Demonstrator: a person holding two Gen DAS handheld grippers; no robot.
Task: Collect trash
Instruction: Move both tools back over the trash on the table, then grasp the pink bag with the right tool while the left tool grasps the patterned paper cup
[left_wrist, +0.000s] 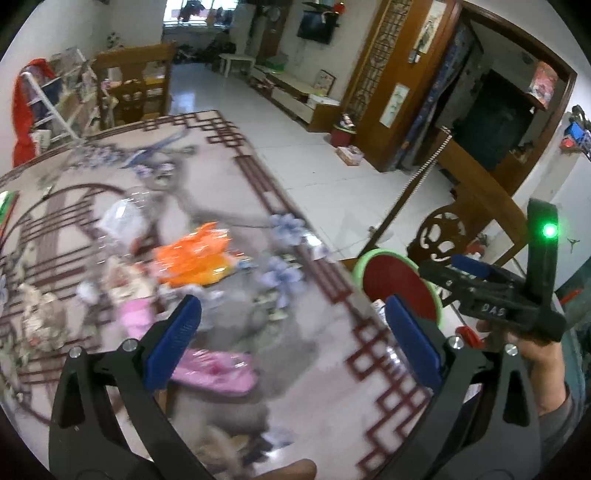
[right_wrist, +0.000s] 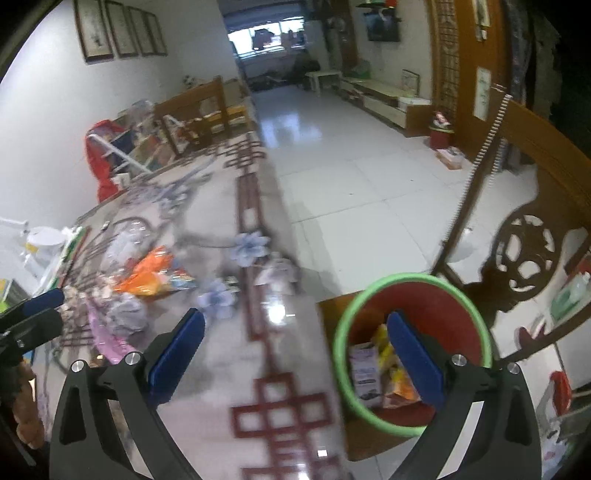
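Orange wrapper (left_wrist: 192, 254) and the pink packets (left_wrist: 218, 369) lie scattered on the patterned table (left_wrist: 325, 387), with crumpled clear plastic (left_wrist: 122, 218) beyond them, while the red bin with the green rim (right_wrist: 412, 354) sits just off the table's right edge, already holding some packets. Our right gripper (right_wrist: 295, 354) hangs by the bin, its fingers spread wide and gripping nothing; our left gripper (left_wrist: 291, 339) is likewise released and empty over the litter. We judge the next pick is the near pink packet: we should come down steeply, straddle it fully between the pads, clench on its bunched middle rather than a slippery edge, then carry it right over the rim before letting go.
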